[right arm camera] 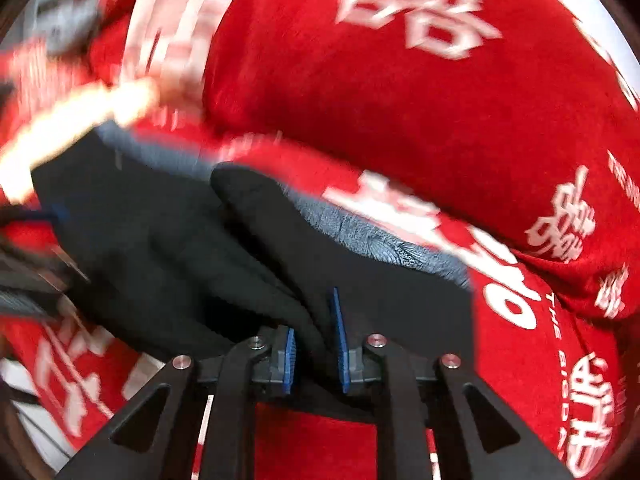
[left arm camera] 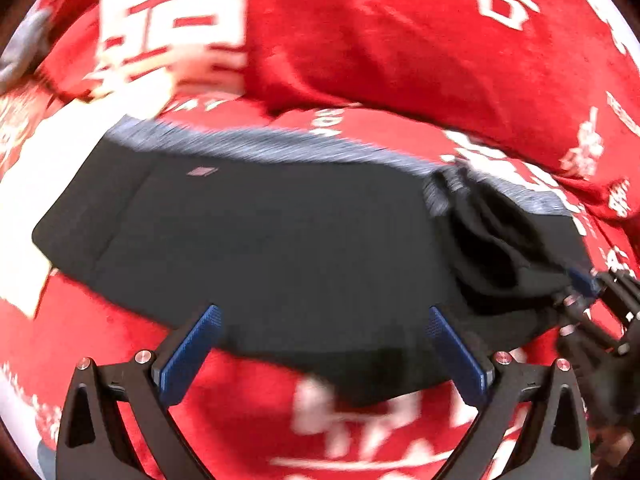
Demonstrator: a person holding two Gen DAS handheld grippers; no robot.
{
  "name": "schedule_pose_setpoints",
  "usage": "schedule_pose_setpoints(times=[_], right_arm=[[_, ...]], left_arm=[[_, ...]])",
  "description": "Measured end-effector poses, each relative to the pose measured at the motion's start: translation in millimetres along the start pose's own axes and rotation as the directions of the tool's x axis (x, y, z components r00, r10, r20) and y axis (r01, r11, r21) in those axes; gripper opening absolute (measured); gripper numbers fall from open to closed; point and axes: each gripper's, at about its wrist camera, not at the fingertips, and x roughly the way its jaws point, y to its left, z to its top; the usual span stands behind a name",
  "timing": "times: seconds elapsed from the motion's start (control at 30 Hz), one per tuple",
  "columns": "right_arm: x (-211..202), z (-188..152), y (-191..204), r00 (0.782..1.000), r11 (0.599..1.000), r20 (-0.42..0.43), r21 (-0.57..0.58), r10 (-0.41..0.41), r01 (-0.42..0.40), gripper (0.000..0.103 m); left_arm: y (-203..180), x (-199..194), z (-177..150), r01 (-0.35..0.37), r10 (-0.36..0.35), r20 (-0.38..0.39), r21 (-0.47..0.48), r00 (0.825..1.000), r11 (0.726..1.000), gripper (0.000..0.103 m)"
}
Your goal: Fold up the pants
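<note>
Dark pants (left arm camera: 260, 240) with a grey-blue waistband (left arm camera: 260, 148) lie folded flat across a red bedspread (left arm camera: 240, 408). My left gripper (left arm camera: 326, 332) hovers over their near edge, open wide, with nothing pinched between its blue pads (left arm camera: 192, 352). At the right end of the pants the cloth bunches up toward my right gripper (left arm camera: 580, 286). In the right wrist view a fold of the black pants (right arm camera: 160, 260) runs up between the blue pads (right arm camera: 340, 344) of the right gripper (right arm camera: 316, 350), which is shut on it. The picture is blurred.
Behind the pants rises a bulky red quilt or pillow (left arm camera: 400, 40) printed with large white characters. The same red printed cover (right arm camera: 520, 340) spreads to the right and in front. A grey object (left arm camera: 24, 52) shows at the far left edge.
</note>
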Motion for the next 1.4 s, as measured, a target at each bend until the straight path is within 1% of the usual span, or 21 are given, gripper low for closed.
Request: schedule_pose_setpoints(times=[0.07, 0.13, 0.23, 0.33, 0.43, 0.47, 0.53, 0.57, 0.67, 0.73, 0.8, 0.87, 0.93, 1.0, 1.07, 1.1, 1.17, 1.2, 1.23, 1.3, 1.4], right_arm=[[6.0, -1.2, 21.8, 0.996, 0.995, -0.035, -0.052, -0.085, 0.083, 0.032], [-5.0, -1.3, 26.6, 0.996, 0.996, -0.029, -0.045, -0.079, 0.078, 0.042], [-34.5, -0.5, 11.2, 0.999, 0.998, 0.016, 0.051, 0.041, -0.042, 0.052], [-53.2, -8.6, -31.4, 0.968, 0.927, 0.09, 0.28, 0.235, -0.251, 0.061], [-42.3, -29.4, -81.4, 0.904, 0.729, 0.166, 0.542, 0.395, -0.418, 0.062], [-31.4, -41.1, -98.8, 0.861, 0.606, 0.212, 0.633, 0.463, -0.482, 0.062], [-16.8, -55.2, -112.3, 0.807, 0.447, 0.273, 0.718, 0.524, -0.534, 0.062], [-5.7, -65.6, -119.2, 0.767, 0.339, 0.319, 0.755, 0.557, -0.561, 0.062], [13.0, -80.4, -123.6, 0.727, 0.205, 0.375, 0.795, 0.575, -0.572, 0.061], [20.1, -84.8, -126.4, 0.718, 0.163, 0.397, 0.803, 0.572, -0.574, 0.061], [26.2, -92.0, -132.3, 0.709, 0.111, 0.415, 0.816, 0.57, -0.567, 0.061], [29.0, -97.1, -133.2, 0.702, 0.078, 0.436, 0.818, 0.563, -0.571, 0.059], [32.1, -96.2, -135.2, 0.711, 0.077, 0.44, 0.82, 0.548, -0.567, 0.059], [37.3, -98.1, -138.1, 0.717, 0.056, 0.449, 0.827, 0.533, -0.559, 0.059], [45.2, -98.5, -139.1, 0.72, 0.025, 0.462, 0.833, 0.517, -0.553, 0.059], [48.9, -97.6, -139.7, 0.719, 0.013, 0.468, 0.834, 0.514, -0.552, 0.056], [57.1, -94.6, -141.6, 0.726, 0.007, 0.448, 0.849, 0.521, -0.529, 0.005], [57.2, -94.8, -142.7, 0.725, -0.002, 0.451, 0.849, 0.521, -0.528, 0.005], [52.9, -93.5, -144.0, 0.707, -0.017, 0.473, 0.837, 0.526, -0.547, 0.005], [37.6, -90.2, -145.9, 0.693, 0.005, 0.49, 0.815, 0.53, -0.58, 0.005], [22.0, -87.0, -141.4, 0.685, 0.044, 0.484, 0.799, 0.545, -0.6, 0.005]], left_arm=[[14.4, 0.1, -3.8, -0.005, 0.005, -0.016, -0.024, 1.0, 1.0, 0.103], [21.5, -2.6, -5.3, 0.001, -0.002, -0.015, -0.037, 1.0, 0.999, 0.103], [22.3, -2.7, -9.1, 0.016, -0.017, -0.011, -0.033, 1.0, 0.999, 0.103], [13.8, -2.9, -4.1, 0.058, -0.058, -0.002, -0.013, 0.998, 0.998, 0.103], [-5.7, -3.0, 2.9, 0.107, -0.106, -0.008, 0.027, 0.994, 0.994, 0.103], [-13.0, -2.7, 6.1, 0.13, -0.129, -0.015, 0.038, 0.992, 0.991, 0.103], [-24.2, -1.1, 12.7, 0.172, -0.171, -0.031, 0.046, 0.985, 0.984, 0.103], [-30.9, -0.1, 17.2, 0.199, -0.197, -0.042, 0.047, 0.979, 0.979, 0.103], [-50.6, 3.0, 30.7, 0.257, -0.254, -0.058, 0.063, 0.966, 0.964, 0.103], [-66.2, 6.9, 39.1, 0.263, -0.258, -0.065, 0.087, 0.964, 0.961, 0.091], [-82.0, 16.2, 45.8, 0.281, -0.27, -0.106, 0.115, 0.957, 0.953, 0.087], [-96.9, 26.5, 48.9, 0.321, -0.301, -0.149, 0.13, 0.942, 0.938, 0.078], [-109.2, 36.3, 47.4, 0.331, -0.3, -0.193, 0.152, 0.934, 0.931, 0.06], [-122.5, 50.1, 44.8, 0.343, -0.296, -0.25, 0.172, 0.922, 0.923, 0.06], [-130.0, 55.4, 43.7, 0.328, -0.277, -0.254, 0.185, 0.927, 0.927, 0.06], [-133.1, 54.2, 44.2, 0.329, -0.281, -0.243, 0.188, 0.929, 0.925, 0.052], [-135.7, 50.5, 44.4, 0.341, -0.292, -0.248, 0.182, 0.924, 0.922, 0.045], [-135.7, 47.9, 43.9, 0.337, -0.29, -0.243, 0.181, 0.926, 0.924, 0.045], [-134.1, 43.3, 42.9, 0.341, -0.295, -0.239, 0.178, 0.925, 0.923, 0.045], [-128.8, 29.1, 38.7, 0.35, -0.312, -0.211, 0.18, 0.926, 0.919, 0.045], [-121.2, 11.1, 30.3, 0.286, -0.262, -0.13, 0.218, 0.956, 0.933, 0.045]])
